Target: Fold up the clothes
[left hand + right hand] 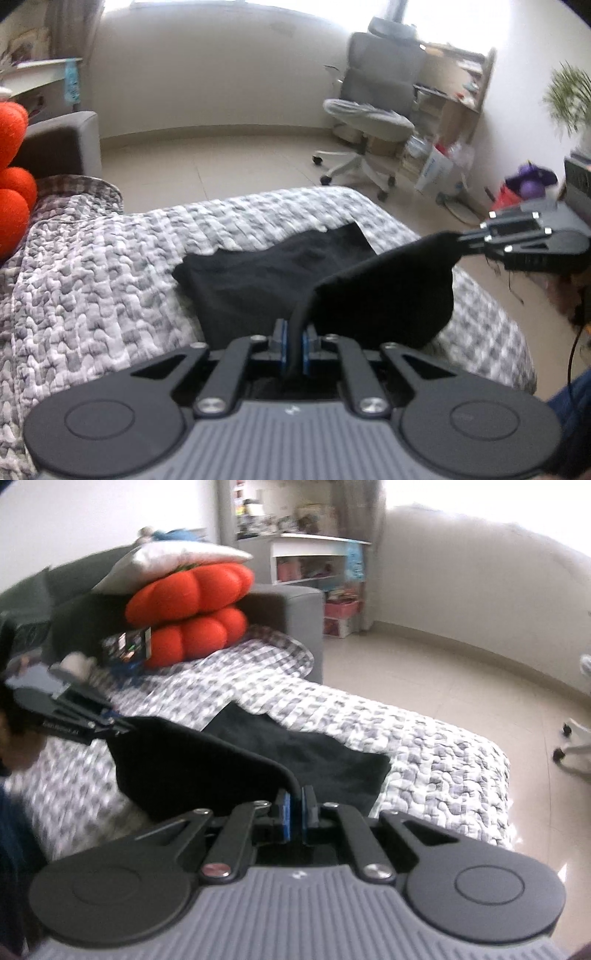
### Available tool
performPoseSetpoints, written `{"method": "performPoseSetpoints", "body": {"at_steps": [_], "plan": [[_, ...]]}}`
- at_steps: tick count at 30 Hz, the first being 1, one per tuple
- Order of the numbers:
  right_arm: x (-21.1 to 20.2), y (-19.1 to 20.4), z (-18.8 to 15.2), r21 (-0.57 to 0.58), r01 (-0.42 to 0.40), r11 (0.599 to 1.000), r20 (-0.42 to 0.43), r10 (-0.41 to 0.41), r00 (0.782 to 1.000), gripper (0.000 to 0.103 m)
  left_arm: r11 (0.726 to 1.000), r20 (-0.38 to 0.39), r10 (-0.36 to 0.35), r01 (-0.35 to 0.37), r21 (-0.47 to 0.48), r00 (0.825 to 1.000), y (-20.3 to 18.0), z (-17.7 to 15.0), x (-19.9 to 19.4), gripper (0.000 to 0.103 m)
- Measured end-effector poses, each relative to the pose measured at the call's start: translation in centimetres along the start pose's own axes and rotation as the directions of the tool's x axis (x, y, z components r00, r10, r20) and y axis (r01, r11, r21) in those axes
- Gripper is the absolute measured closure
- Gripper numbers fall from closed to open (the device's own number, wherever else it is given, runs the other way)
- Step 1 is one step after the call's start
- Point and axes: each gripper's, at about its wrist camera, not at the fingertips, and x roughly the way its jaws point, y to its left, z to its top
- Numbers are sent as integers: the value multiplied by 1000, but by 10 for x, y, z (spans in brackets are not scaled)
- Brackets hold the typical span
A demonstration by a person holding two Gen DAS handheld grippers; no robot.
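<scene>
Left gripper (294, 341): we note fingers (280, 341) pinched on the garment (258, 280) hem. Right gripper (294, 814): fingers (283, 814) likewise clamped on the opposite hem. Between them the near edge hangs lifted; the far part lies on the quilt (92, 258), pillows (192, 609) beyond.

Black garment (266, 280), near edge lifted (hem taut), rest lying on the quilt (92, 288)

walls: pale | floor (229, 158): beige tile | window (221, 5): bright daylight | bed quilt (92, 266): grey-white | office chair (369, 122): by cluttered desk (458, 77) | white shelf (314, 554): far wall | orange cushions (192, 605): stacked against grey sofa arm (295, 605)
</scene>
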Motion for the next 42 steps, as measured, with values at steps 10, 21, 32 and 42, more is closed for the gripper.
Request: {"method": "performPoseSetpoints", "body": {"at_steps": [10,21,32,42], "plan": [[37,-20,16,223,79,972,-47,-70,996,99,975,-29,-36,29,-219,999,46,28,49,92],[68,-40,24,333,129,934,-92,-104,990,98,937,-45,-64,45,-345,997,72,30,76,89],[84,-53,24,354,161,921,-112,-129,985,98,939,-32,17,-27,-343,999,72,47,97,88],[93,-62,17,380,142,914,-134,-97,986,85,909,21,-14,22,-417,1000,96,42,91,73]]}}
